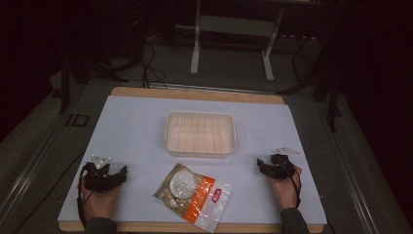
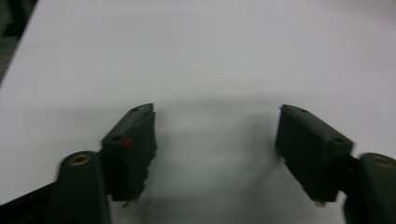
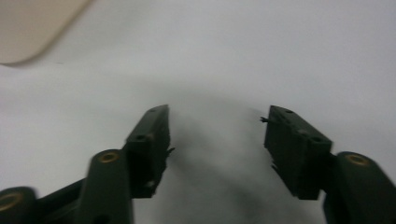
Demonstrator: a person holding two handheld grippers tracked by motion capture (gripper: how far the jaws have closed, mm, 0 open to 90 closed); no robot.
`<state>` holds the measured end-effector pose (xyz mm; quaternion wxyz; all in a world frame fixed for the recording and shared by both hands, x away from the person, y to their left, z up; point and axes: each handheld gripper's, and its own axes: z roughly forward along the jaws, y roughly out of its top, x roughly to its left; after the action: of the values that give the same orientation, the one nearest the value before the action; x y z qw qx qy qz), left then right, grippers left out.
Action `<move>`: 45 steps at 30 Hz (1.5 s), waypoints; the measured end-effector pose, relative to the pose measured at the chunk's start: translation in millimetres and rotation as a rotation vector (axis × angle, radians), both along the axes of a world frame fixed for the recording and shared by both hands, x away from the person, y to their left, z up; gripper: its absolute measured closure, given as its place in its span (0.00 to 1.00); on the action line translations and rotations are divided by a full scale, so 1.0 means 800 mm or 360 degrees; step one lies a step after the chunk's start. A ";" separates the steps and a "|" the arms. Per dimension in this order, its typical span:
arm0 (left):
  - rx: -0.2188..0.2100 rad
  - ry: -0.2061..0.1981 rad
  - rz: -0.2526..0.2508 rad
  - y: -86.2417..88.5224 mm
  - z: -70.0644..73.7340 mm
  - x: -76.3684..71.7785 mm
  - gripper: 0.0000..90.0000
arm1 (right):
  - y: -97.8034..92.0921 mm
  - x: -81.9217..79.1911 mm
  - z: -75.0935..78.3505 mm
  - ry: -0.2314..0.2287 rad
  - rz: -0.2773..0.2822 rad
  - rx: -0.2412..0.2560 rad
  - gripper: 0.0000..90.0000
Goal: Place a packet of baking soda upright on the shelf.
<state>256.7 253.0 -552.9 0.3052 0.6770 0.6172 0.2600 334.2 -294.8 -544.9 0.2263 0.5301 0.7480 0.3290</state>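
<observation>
White table (image 1: 136, 126) — both grippers low, agape

Both hands were parked low near the person's edge of the tabletop, well apart, one at each side. The left gripper (image 1: 113, 174) had its jaws spread wide with nothing between them, angled inward. Same deal with the right gripper (image 1: 263, 165): jaws gaping, empty, pointing in toward the middle.

Counter (image 1: 131, 131): matt white top, smooth, with a bare wood edge. Bag (image 1: 195, 190): glossy clear plastic film, crinkled, orange printed band; tray (image 1: 199, 132): translucent off-white plastic, ribbed floor. Both tools, left tool (image 2: 217, 135) and right tool (image 3: 217, 133): matt black plastic with brass-look inserts.
</observation>
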 end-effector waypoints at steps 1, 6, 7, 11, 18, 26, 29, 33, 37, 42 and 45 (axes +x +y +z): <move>-0.0003 -0.0018 -0.0031 0.000 0.000 -0.001 0.39 | 0.001 -0.002 0.001 0.0011 0.0015 0.0009 0.51; 0.0004 -0.0053 -0.0096 -0.001 0.001 -0.004 0.50 | 0.003 -0.011 0.006 0.0014 0.0113 0.0068 0.55; 0.0002 -0.0053 -0.0094 0.000 0.001 -0.005 0.52 | 0.004 -0.012 0.008 0.0015 0.0122 0.0077 0.55; -0.0014 -0.0079 -0.0078 0.001 0.002 -0.006 0.57 | 0.011 -0.019 0.019 0.0002 0.0208 0.0041 0.55; -0.0064 -0.0084 -0.0041 0.005 0.001 -0.006 0.57 | 0.023 -0.035 0.029 0.0028 0.0345 0.0149 0.49; -0.0002 -0.0096 -0.0025 0.001 0.000 -0.007 0.54 | 0.042 -0.060 0.032 0.0069 0.0520 0.0261 0.43; 0.0015 -0.0094 -0.0032 0.000 0.001 -0.007 0.53 | 0.048 -0.066 0.033 0.0080 0.0558 0.0291 0.42; 0.0013 -0.0094 -0.0030 -0.001 0.000 -0.007 0.54 | 0.057 -0.072 0.029 0.0118 0.0606 0.0337 0.42; 0.0020 -0.0091 -0.0028 -0.001 0.000 -0.007 0.54 | 0.065 -0.076 0.026 0.0157 0.0642 0.0358 0.41; 0.0027 -0.0084 -0.0040 -0.002 0.000 -0.006 0.55 | 0.073 -0.081 0.019 0.0194 0.0670 0.0378 0.41; 0.0021 -0.0085 -0.0036 -0.002 0.000 -0.006 0.55 | 0.078 -0.084 0.014 0.0224 0.0688 0.0409 0.41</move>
<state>251.7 251.6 -552.7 0.3200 0.6788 0.5993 0.2787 266.8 -232.7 -533.3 0.0290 0.4038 0.8100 0.4244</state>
